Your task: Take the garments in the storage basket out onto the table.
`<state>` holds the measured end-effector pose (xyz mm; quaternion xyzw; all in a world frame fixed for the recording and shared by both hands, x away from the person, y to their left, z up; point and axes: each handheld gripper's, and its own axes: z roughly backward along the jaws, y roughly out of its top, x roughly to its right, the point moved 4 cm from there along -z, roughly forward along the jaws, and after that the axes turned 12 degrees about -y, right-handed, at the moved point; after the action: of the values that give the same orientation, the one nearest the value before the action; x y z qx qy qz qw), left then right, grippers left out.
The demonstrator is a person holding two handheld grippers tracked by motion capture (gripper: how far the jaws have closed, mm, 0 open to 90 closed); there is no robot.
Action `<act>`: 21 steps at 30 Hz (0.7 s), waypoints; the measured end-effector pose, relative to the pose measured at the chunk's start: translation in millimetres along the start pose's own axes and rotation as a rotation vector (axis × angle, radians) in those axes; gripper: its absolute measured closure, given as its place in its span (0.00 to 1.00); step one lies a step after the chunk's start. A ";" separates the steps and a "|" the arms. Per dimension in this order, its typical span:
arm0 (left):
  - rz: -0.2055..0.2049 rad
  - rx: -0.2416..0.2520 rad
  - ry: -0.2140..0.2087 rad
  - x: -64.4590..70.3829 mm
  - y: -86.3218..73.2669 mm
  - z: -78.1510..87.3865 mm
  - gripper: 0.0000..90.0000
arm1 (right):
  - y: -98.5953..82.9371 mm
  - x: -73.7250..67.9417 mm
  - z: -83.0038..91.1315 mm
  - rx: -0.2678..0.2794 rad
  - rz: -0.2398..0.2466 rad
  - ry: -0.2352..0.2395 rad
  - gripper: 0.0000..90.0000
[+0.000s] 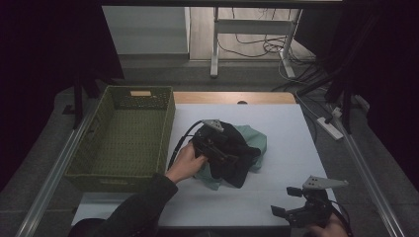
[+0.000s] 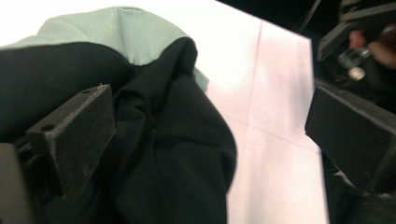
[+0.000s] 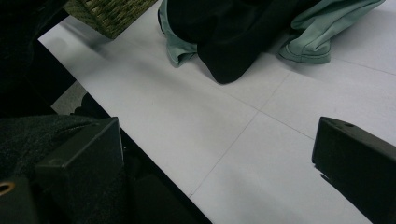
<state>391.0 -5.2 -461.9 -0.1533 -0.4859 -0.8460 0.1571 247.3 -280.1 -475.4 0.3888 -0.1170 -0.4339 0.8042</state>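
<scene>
My left tongs (image 1: 223,148) sit right on top of the black cloth (image 1: 236,160), in the middle of the white tabletop (image 1: 281,138). Their jaws are wide apart and hold nothing. One jaw presses against the black cloth; the other jaw is out over bare tabletop (the cloth bulges up between them). A green cloth (image 1: 254,139) lies under the black one and peeks out on the far side of my left tongs. The woven basket (image 1: 101,148) stands just beside my left hand (image 1: 187,163).

My right tongs (image 1: 287,202) are well apart from the cloths, at the near edge of the tabletop. Their jaws are spread wide too, with nothing in them. The cloths lie ahead of them.
</scene>
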 end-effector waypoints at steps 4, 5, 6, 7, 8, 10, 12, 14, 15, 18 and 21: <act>0.020 0.032 -0.001 2.3 -2.2 6.1 0.04 | 0.1 0.0 0.0 0.000 0.000 0.000 0.02; 0.021 0.036 -0.002 3.3 -2.7 8.0 0.04 | 0.1 -0.1 0.0 0.000 0.000 -0.001 0.02; 0.022 0.038 0.000 4.2 -3.1 9.6 0.04 | 0.0 -0.2 0.1 0.000 0.001 0.000 0.02; 0.021 0.039 0.004 4.9 -3.7 11.2 0.04 | 0.1 -0.2 0.2 0.001 0.001 0.000 0.02; 0.023 0.041 0.007 5.8 -4.3 12.7 0.04 | 0.1 -0.2 0.2 0.001 0.001 0.000 0.02; 0.025 0.043 0.013 7.2 -5.8 16.1 0.03 | 0.2 -0.3 0.3 0.002 0.001 0.000 0.02; 0.024 0.046 0.020 8.6 -7.6 19.8 0.03 | 0.2 -0.5 0.3 0.002 0.002 0.001 0.02; 0.021 0.048 0.026 9.5 -9.3 23.9 0.03 | 0.3 -0.6 0.3 0.002 0.004 0.002 0.02; 0.018 0.053 0.032 10.1 -10.1 26.0 0.03 | 0.3 -0.7 0.3 0.002 0.004 0.002 0.02; 0.020 0.065 0.034 11.5 -12.7 33.1 0.02 | 0.3 -0.6 0.5 0.004 0.003 0.002 0.02; 0.028 0.081 0.047 12.3 -15.9 39.8 0.02 | 0.3 -0.1 0.7 0.006 0.000 0.003 0.02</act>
<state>377.5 35.6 -450.0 -0.1338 -0.5137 -0.8268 0.1861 247.0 -280.3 -474.8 0.3920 -0.1173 -0.4332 0.8031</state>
